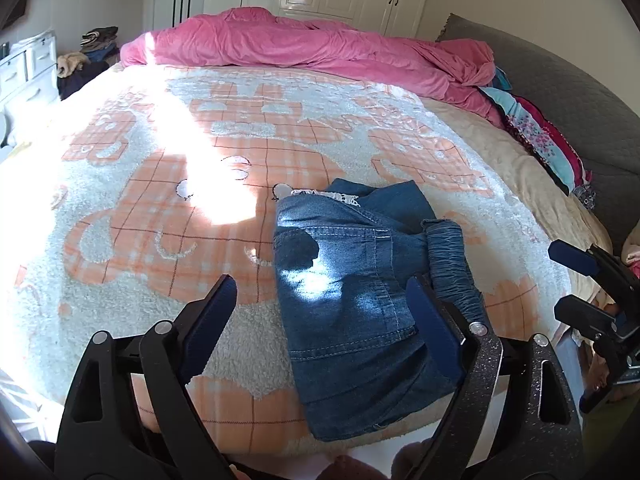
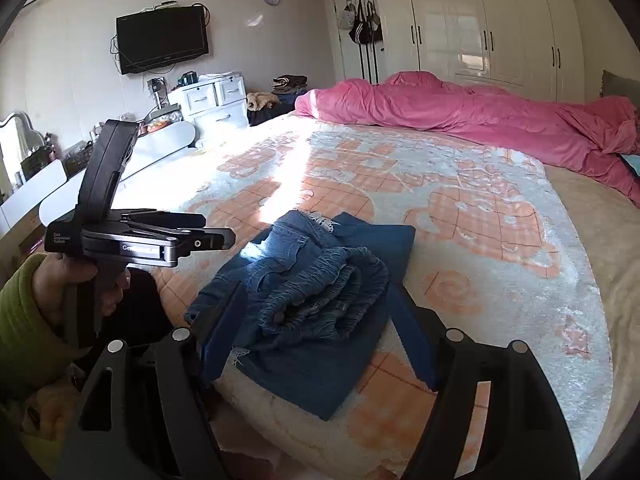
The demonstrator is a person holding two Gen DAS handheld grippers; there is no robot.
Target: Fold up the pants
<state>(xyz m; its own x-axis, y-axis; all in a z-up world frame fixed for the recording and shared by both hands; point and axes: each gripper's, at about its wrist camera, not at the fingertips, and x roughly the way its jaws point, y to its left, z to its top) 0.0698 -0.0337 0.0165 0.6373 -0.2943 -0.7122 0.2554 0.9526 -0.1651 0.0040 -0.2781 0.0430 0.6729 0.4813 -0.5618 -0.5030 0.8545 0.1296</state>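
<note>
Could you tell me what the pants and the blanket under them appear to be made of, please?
The pants look like blue denim: woven texture, pale topstitching, a gathered elastic waistband, matte. The blanket looks like plush fleece, probably synthetic: a fuzzy, nubby pile with raised white shapes on orange checks.

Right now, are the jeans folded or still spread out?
Folded. The jeans lie as a compact stacked bundle on the blanket, elastic waistband doubled on top, no legs stretched out. Both grippers are open and hold nothing.
</note>
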